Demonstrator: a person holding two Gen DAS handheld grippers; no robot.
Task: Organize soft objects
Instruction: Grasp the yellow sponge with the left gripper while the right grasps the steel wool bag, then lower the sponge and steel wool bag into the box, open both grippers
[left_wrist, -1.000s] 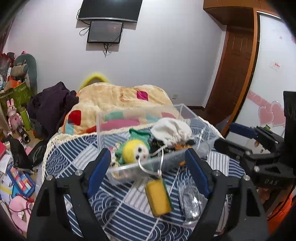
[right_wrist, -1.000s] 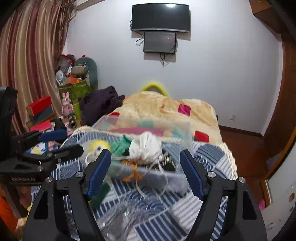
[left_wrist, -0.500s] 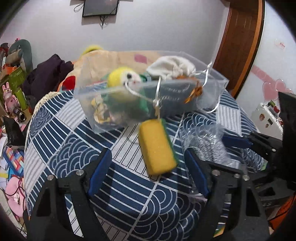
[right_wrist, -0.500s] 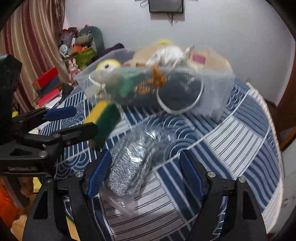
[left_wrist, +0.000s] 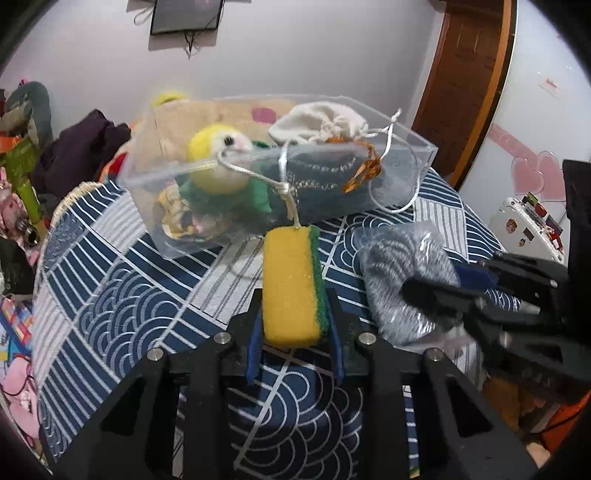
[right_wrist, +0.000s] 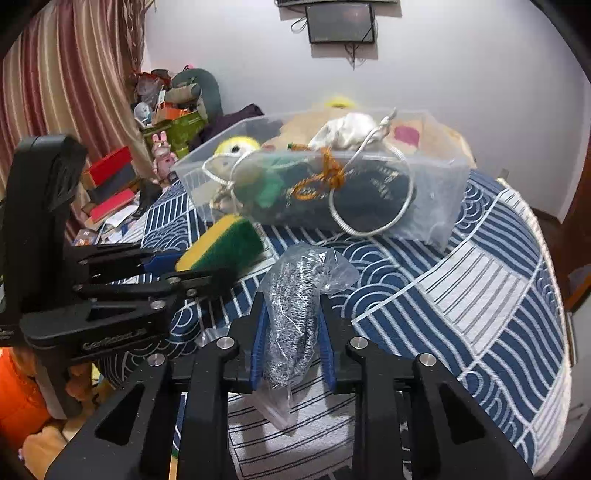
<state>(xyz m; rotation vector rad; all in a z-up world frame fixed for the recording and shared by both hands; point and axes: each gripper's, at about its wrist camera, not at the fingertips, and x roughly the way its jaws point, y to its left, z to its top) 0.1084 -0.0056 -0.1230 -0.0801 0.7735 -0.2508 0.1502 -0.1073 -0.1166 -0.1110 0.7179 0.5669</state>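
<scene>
L gripper (left_wrist: 293, 332) clenched on the yellow/green sponge (left_wrist: 291, 286), blue pads pressing both long sides, sponge w/ yellow face up and green scrub layer on its right edge. R gripper (right_wrist: 291, 347) clenched on the bagged steel scourer (right_wrist: 293, 306), a silvery wire wad in a clear plastic bag w/ the loose bag end hanging below the jaws. Both held side by side over the near part of the table (right_wrist: 480, 295), which has a navy/white wave-pattern cloth. Clear plastic bin (left_wrist: 406, 162) sits toward the table's far edge, holding a yellow-headed plush (left_wrist: 218, 158) in green, a white drawstring pouch (left_wrist: 321, 123) and dark fabric; silver cords hang over its near wall
</scene>
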